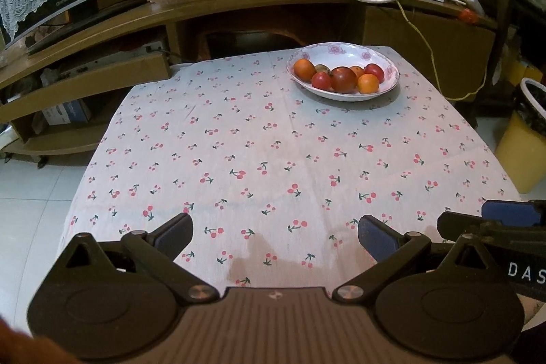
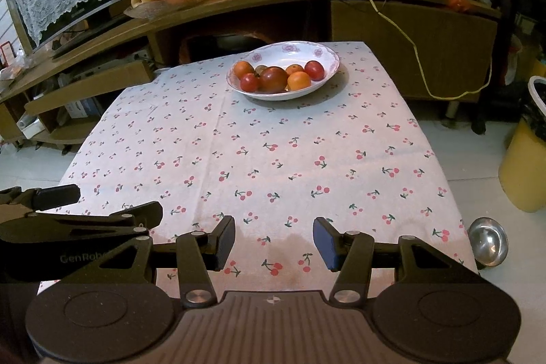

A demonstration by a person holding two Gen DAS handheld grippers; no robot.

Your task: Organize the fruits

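Hovering over the cherry-print tablecloth (image 1: 239,132), both our grippers held nothing.

At lower left of its own view, our left gripper (image 1: 274,234) had its jaws spread wide above the cloth; further right, toward the upper centre, the white floral bowl (image 1: 341,52) sat holding the small tomatoes and oranges (image 1: 343,79). Our right gripper (image 2: 274,243) was likewise parted and empty, with the same bowl (image 2: 290,52) well ahead.

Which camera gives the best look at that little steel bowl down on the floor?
The right wrist view: the steel bowl shows whole, on the floor tiles beside the table's near right corner. The left wrist view doesn't show it.
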